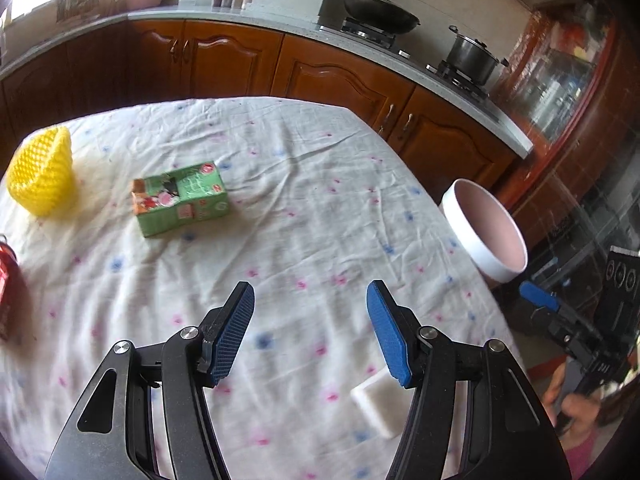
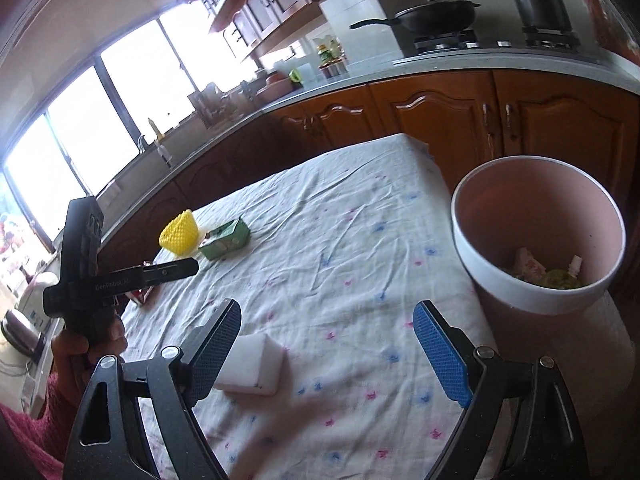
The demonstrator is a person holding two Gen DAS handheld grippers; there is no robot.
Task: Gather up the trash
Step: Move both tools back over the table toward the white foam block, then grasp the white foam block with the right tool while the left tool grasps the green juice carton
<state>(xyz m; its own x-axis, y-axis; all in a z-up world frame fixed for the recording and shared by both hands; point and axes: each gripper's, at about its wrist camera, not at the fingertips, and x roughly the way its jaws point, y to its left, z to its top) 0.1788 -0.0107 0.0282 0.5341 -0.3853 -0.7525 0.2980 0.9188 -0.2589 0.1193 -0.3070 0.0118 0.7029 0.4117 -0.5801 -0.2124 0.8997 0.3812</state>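
White block (image 2: pixel 252 364) beside open right claw (image 2: pixel 326 346), bin (image 2: pixel 536 296) right

A: What is showing under the left gripper (image 1: pixel 310 332)?

B: Its blue pads are standing apart over the floral tablecloth (image 1: pixel 304 208), gripping nothing. A white foam block (image 1: pixel 374 402) is lying just beside the right-hand finger.

A: And farther out?

B: A green carton (image 1: pixel 182 204) is lying flat near a yellow foam net (image 1: pixel 42 176). A pink bin (image 1: pixel 486 230) is standing at the table's right edge, with the right gripper (image 1: pixel 538 300) hovering beside it.
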